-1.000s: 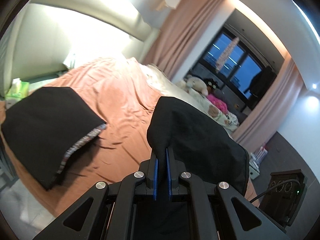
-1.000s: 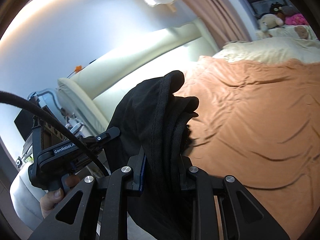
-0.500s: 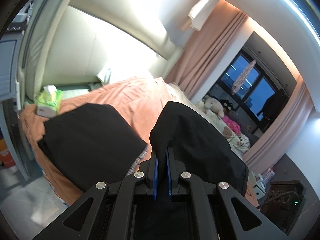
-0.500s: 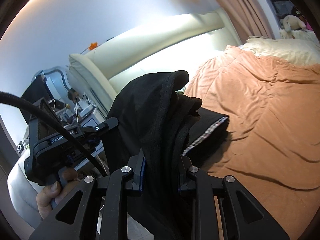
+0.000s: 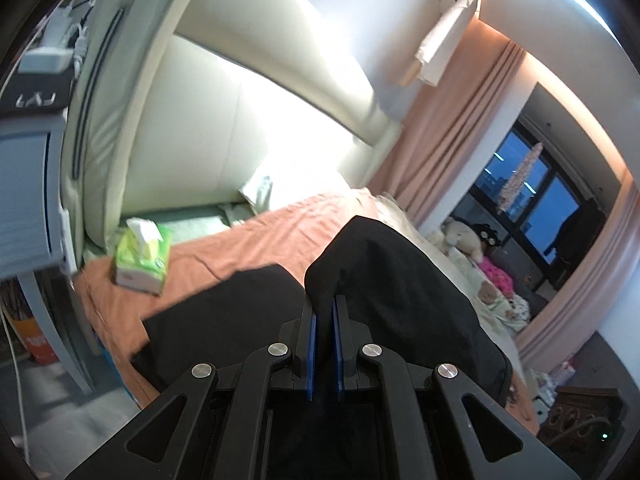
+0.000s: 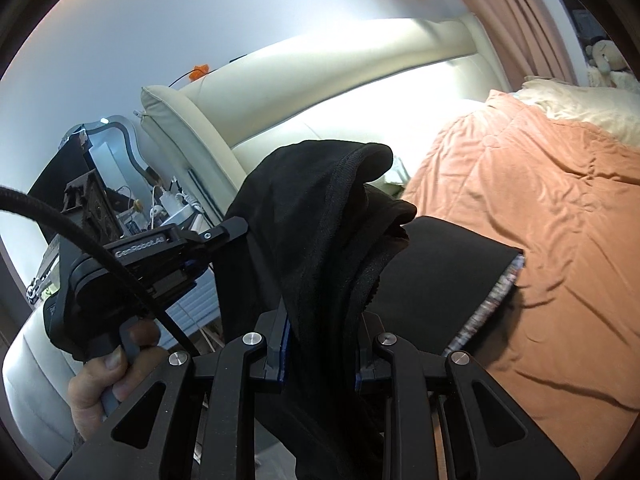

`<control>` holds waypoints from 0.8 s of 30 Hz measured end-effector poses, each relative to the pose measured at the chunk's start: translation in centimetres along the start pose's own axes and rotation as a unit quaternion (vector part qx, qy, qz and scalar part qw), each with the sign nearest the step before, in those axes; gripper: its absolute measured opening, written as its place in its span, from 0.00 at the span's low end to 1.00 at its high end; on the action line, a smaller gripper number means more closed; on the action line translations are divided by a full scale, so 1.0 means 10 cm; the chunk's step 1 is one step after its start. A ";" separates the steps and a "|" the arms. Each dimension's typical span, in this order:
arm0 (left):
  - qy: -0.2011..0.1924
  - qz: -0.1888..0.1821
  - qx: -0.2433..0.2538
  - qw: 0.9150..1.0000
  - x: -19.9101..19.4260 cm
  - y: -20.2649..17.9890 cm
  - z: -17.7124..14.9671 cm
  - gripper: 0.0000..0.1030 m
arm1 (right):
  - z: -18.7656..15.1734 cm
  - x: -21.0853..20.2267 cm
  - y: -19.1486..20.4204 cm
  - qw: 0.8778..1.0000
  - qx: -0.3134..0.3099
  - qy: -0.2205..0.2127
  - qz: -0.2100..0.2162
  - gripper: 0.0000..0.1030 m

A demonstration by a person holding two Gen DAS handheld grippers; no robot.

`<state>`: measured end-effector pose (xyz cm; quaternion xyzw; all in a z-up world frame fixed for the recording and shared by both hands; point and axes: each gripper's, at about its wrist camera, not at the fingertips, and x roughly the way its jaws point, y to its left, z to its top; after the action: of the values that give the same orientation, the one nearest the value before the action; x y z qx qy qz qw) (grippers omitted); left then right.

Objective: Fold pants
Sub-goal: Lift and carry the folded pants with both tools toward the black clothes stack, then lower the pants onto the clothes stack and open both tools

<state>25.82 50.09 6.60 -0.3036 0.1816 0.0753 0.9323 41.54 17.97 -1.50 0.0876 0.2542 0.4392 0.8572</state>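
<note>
Black pants [image 5: 400,292] hang in the air between both grippers, above the near edge of the orange bed cover [image 5: 248,240]. My left gripper [image 5: 323,304] is shut on a thin edge of the fabric, which drapes off to the right. In the right wrist view my right gripper [image 6: 320,320] is shut on a thick bunch of the pants [image 6: 312,216]. The left gripper [image 6: 237,229] shows there too, held by a hand [image 6: 100,376] and clamped on the cloth's left edge. The hanging lower part of the pants is hidden.
A folded black garment [image 5: 224,312] with a striped edge [image 6: 492,292] lies on the bed under the held pants. A green tissue pack [image 5: 140,264] sits near the cream headboard [image 5: 224,120]. A cluttered nightstand [image 6: 120,208] stands at the left. Plush toys [image 5: 464,236] lie by the window.
Both grippers have carried the pants sideways toward the headboard end of the bed. The folded garment now lies directly below and ahead of them. Neither grip has changed.
</note>
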 end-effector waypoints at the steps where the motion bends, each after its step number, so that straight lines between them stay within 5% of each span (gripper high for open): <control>1: -0.002 0.007 0.004 1.000 0.04 0.02 0.04 0.07 | 0.02 0.07 -0.01 1.000 -0.001 0.000 0.004 0.19; 12: 0.023 0.056 0.019 0.998 0.96 0.13 0.32 0.07 | 0.21 0.83 -0.53 1.000 0.014 0.020 0.010 0.19; 24: 0.075 0.117 0.068 0.988 2.07 -0.10 0.28 0.09 | 0.53 1.41 -1.26 0.995 0.081 0.055 -0.018 0.23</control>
<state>45.98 51.56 1.31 -0.2208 0.2904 0.1482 0.9192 59.98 22.06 -6.72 0.1278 0.3375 0.4062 0.8395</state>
